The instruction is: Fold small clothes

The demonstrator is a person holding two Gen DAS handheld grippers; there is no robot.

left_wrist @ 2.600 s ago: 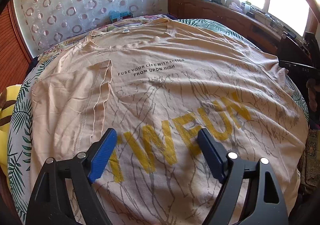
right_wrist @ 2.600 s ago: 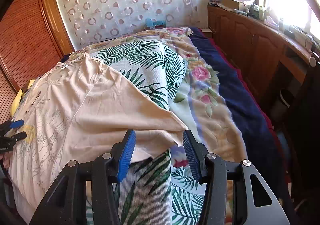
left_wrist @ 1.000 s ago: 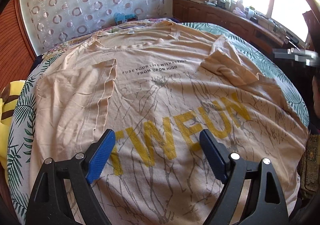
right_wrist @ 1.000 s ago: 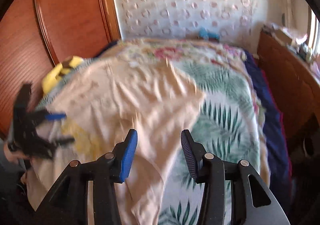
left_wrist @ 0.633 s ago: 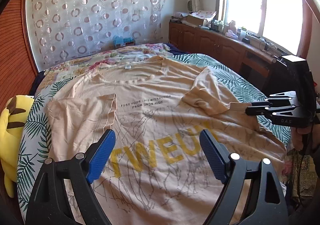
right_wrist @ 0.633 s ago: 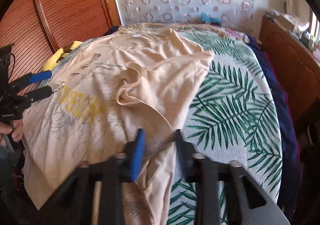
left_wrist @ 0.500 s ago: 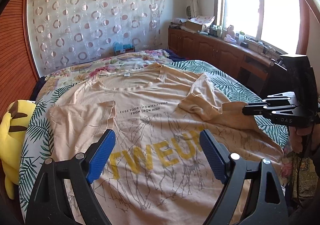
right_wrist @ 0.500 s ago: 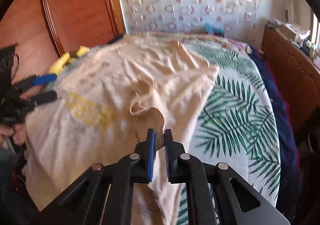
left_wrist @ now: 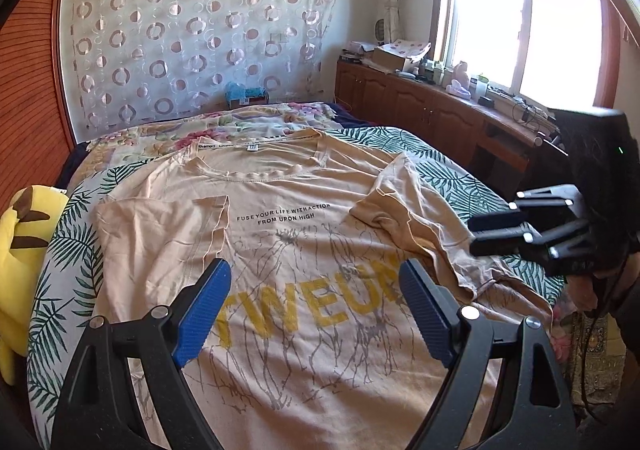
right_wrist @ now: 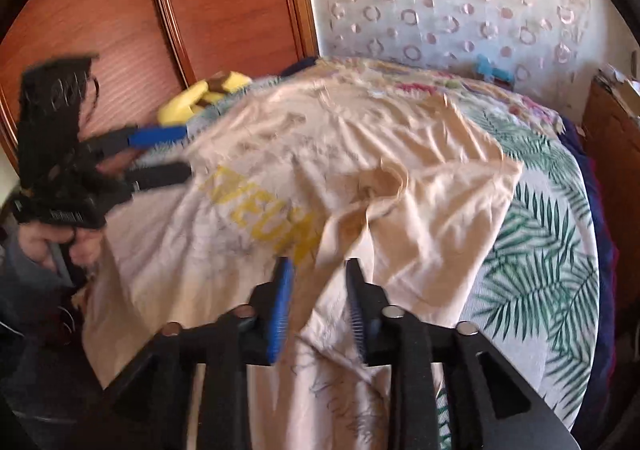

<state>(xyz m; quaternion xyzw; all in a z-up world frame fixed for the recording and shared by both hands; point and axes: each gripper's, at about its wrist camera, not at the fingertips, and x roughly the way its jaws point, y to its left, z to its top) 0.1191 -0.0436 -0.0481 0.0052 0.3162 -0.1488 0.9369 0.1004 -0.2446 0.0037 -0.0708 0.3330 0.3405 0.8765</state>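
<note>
A beige T-shirt (left_wrist: 304, 218) with yellow letters lies face up on the bed. Its left sleeve (left_wrist: 160, 234) is folded inward, and the right sleeve and side (left_wrist: 404, 206) lie bunched over the chest. My left gripper (left_wrist: 316, 278) hovers open above the hem with nothing between its fingers; it also shows in the right wrist view (right_wrist: 182, 154). My right gripper (right_wrist: 318, 270) is at the shirt's right side (right_wrist: 420, 234). Its jaws are opening, the fabric fold lies loose between them, and the pads are off it. In the left wrist view the right gripper (left_wrist: 480, 232) sits at the bed's right edge.
A yellow plush toy (left_wrist: 24, 250) lies at the bed's left edge. The palm-leaf bedspread (right_wrist: 540, 250) is bare to the right of the shirt. Wooden cabinets (left_wrist: 420, 110) with clutter run under the window, wardrobe doors (right_wrist: 120, 10) stand on the left. A hand (right_wrist: 60, 246) holds the left gripper.
The right gripper carried the right sleeve over onto the shirt, closed on the side edge, and now has its jaws apart. The left gripper rose and tipped up.
</note>
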